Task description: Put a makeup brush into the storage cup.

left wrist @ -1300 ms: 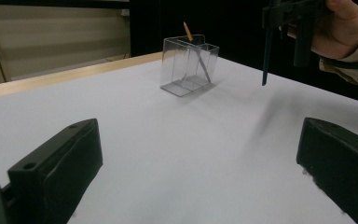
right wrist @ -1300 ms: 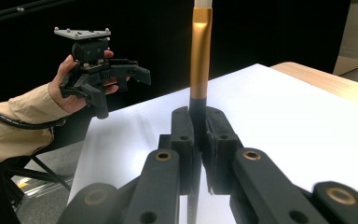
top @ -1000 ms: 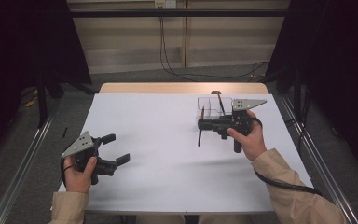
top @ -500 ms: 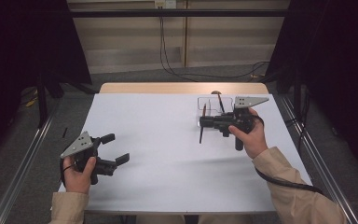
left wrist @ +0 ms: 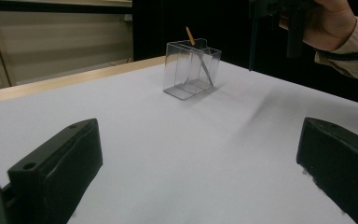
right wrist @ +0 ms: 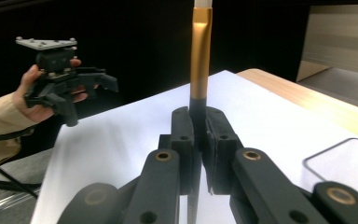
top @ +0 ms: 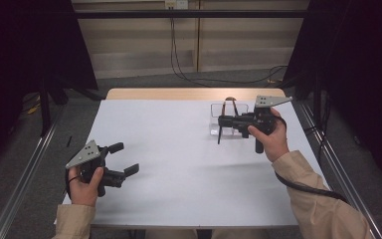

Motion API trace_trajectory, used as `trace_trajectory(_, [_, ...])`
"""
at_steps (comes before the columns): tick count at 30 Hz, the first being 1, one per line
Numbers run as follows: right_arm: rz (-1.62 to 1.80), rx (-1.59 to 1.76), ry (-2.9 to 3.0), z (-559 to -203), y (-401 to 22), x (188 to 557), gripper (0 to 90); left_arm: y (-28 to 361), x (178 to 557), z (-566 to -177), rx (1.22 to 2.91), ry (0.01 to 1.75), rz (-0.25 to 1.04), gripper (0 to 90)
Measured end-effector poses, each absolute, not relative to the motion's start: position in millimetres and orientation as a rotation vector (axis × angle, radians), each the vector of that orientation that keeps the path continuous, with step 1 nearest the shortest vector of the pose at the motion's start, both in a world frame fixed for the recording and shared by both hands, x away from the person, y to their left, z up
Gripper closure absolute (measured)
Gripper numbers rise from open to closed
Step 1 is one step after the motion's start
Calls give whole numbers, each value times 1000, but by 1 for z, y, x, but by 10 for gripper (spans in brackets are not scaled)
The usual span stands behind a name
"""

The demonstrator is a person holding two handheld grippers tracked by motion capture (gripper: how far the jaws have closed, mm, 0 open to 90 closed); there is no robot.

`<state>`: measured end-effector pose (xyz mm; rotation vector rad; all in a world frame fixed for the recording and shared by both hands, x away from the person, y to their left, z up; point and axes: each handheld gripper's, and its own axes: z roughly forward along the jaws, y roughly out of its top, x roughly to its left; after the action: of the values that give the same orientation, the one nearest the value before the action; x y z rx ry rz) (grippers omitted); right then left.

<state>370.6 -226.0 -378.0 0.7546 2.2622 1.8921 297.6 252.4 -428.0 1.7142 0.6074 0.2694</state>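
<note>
My right gripper [top: 222, 121] is shut on a thin dark stick [top: 220, 135] that hangs down toward the table. In the right gripper view the stick [right wrist: 200, 56] has a gold band and a pale end, and it stands up between the closed pads of my right gripper [right wrist: 199, 126]. The gripper hovers just in front of a clear plastic box [top: 238, 108]. That box [left wrist: 191, 70] holds an orange-tipped pencil and a grey stick. My left gripper [top: 125, 158] rests open at the near left of the table with nothing between its jaws, as the left gripper view [left wrist: 200, 163] shows.
A white sheet [top: 179, 164] covers the table, with a strip of bare wood [top: 179, 93] along the far edge. Metal rails run down both sides. A cable trails from the right hand off the near right corner.
The right gripper with the stick has drifted slightly farther from me, toward the clear box. The left gripper has stayed still.
</note>
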Motion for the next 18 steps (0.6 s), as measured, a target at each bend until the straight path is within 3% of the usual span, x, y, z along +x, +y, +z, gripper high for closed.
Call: trace_trajectory(18, [1794,850,2187,-371,-245,390,840,254,298,-429,1710,611,273,0])
